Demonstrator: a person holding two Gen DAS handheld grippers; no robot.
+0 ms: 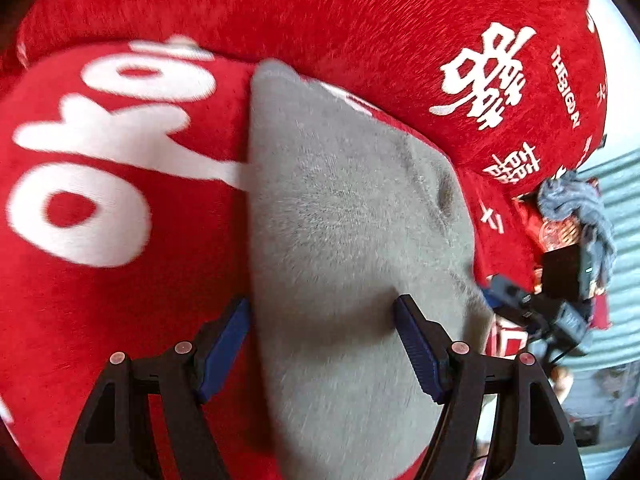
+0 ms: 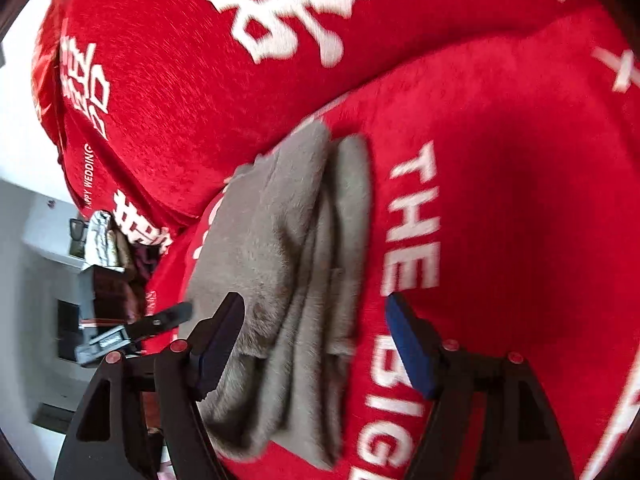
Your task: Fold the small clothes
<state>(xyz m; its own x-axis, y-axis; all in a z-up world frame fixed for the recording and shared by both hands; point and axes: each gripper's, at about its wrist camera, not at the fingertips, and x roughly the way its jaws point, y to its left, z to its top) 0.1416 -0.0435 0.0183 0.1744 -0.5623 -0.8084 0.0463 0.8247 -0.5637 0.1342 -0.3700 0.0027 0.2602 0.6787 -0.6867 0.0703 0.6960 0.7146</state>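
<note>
A grey fuzzy garment [image 1: 340,232] lies folded on a red cover with white lettering [image 1: 100,160]. My left gripper [image 1: 322,312] is open, its jaws astride the garment's near end, with nothing held. In the right wrist view the same grey garment [image 2: 288,248] shows as a stack of folded layers on the red cover [image 2: 500,200]. My right gripper [image 2: 314,308] is open, jaws either side of the folded edge, with nothing gripped. The other gripper [image 1: 540,312] shows at the right of the left view, and at the left of the right view [image 2: 132,330].
A red cushion back with white characters [image 1: 440,40] rises behind the garment. A crumpled blue-grey cloth [image 1: 576,208] and dark items sit at the far right edge. White furniture [image 2: 48,240] with clutter stands beyond the left edge in the right view.
</note>
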